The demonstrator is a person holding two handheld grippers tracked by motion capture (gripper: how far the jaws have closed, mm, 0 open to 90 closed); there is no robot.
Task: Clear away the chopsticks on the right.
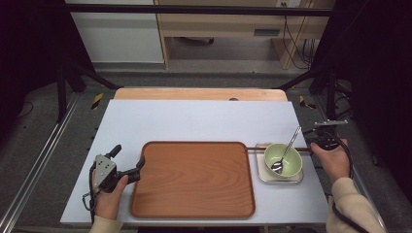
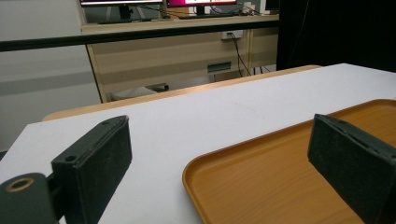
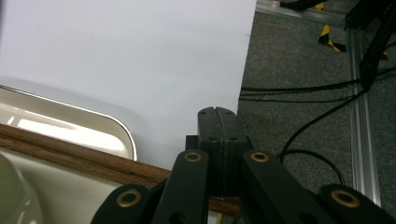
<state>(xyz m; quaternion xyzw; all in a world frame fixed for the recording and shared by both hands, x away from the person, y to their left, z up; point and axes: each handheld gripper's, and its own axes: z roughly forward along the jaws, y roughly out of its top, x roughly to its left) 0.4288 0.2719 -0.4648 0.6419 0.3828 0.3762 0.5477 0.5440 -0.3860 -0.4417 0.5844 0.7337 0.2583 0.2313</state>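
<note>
Clearly, the right gripper [image 3: 218, 122] has its jaws pressed together, and the wooden chopsticks [image 3: 70, 158] pass under them; whether the pads really pinch the sticks I cannot tell. The chopsticks lie across the small cream tray [image 1: 260, 171] at the right of the table, just behind the green bowl [image 1: 283, 160], which holds a metal spoon [image 1: 286, 150]. The left gripper [image 1: 127, 162] rests with its jaws apart at the left edge of the big brown tray [image 1: 194, 179], touching nothing.

My worry: if the grip is only at the far tip, the long sticks may swing or slip out when lifted. They could also hit the spoon handle and tip the bowl.
</note>
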